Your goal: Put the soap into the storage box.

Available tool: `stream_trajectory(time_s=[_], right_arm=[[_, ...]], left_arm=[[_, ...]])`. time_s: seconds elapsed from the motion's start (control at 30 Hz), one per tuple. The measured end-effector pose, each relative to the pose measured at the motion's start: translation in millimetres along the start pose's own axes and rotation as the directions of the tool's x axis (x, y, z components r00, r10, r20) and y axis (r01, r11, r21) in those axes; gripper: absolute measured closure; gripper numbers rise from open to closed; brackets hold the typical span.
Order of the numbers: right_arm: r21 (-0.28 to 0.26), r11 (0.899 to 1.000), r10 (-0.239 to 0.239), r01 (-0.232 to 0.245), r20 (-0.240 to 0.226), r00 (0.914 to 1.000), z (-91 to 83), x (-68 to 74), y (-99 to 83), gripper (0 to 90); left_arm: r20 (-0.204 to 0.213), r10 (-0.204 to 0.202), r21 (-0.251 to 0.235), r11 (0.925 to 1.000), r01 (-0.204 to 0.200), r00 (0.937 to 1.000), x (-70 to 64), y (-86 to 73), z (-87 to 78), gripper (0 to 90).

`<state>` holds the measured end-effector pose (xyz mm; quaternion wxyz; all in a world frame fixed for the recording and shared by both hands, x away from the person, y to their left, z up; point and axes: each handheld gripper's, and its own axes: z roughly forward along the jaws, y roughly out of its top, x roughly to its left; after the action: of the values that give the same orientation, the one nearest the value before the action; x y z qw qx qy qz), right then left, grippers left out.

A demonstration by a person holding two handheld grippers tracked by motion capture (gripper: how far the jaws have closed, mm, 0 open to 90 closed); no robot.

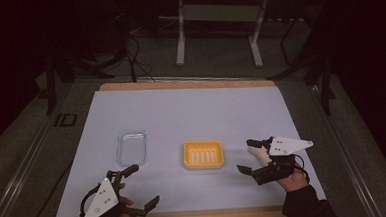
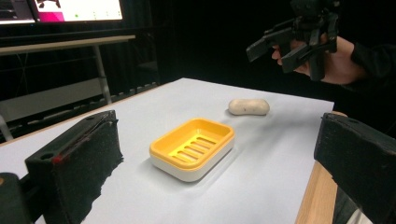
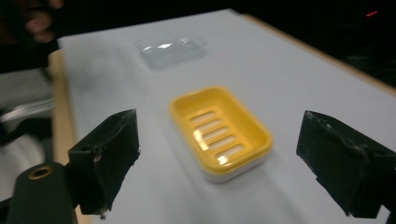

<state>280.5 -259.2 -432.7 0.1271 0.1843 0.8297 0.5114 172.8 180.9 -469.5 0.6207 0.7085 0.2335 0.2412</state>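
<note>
Left gripper (image 1: 139,186): near-left corner of the table, jaws spread wide and empty, pointing right toward the middle.
Clear lid (image 1: 132,146): a see-through plastic cover lying flat on the white sheet (image 1: 191,108), left of centre and just beyond the left gripper. It looks light, thin and glossy, so likely slippery and easy to flex or crack; a hold across one long rim edge seems safest.
Soap dish (image 1: 204,154): yellow slotted tray seated in a white base, at the centre, well apart from the lid. It appears to be rigid moulded plastic and light. The raised rim gives the jaws something to bite; pinching one short wall, or spanning the short width, looks workable. The insert may lift out of the base if only the yellow part is taken.
Soap bar (image 2: 249,106): pale rounded oval resting on the sheet, to the right of the dish, under the right gripper. Probably firm but smooth, so it could squirt out of a hard pinch; across its narrow waist is the better hold.
Right gripper (image 1: 248,156): right of the dish, raised above the sheet, jaws wide apart, nothing between them.
</note>
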Motion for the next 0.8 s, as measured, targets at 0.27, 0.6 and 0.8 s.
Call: stream_trajectory(time_s=[0.27, 0.6, 0.8], right_arm=[[0.125, 0.992, -0.025, 0.032, -0.061, 0.9978, -1.7, -4.3, 5.6, 12.7], [0.286, 0.955, -0.043, 0.079, -0.132, 0.9904, 2.2, -5.4, 4.8, 13.1], [0.386, 0.917, -0.043, 0.103, -0.16, 0.9861, 4.2, -5.0, 4.9, 13.4]], left_arm=[[0.0, -0.001, 0.006, 1.0, 0.001, 1.0, -0.1, -0.5, 1.2, 0.7], [-0.001, 0.002, 0.016, 0.9999, -0.002, 1.0, 0.3, -0.9, 1.4, 0.7], [0.001, 0.004, 0.02, 0.9998, -0.004, 1.0, -0.1, -0.9, 1.6, 0.8]])
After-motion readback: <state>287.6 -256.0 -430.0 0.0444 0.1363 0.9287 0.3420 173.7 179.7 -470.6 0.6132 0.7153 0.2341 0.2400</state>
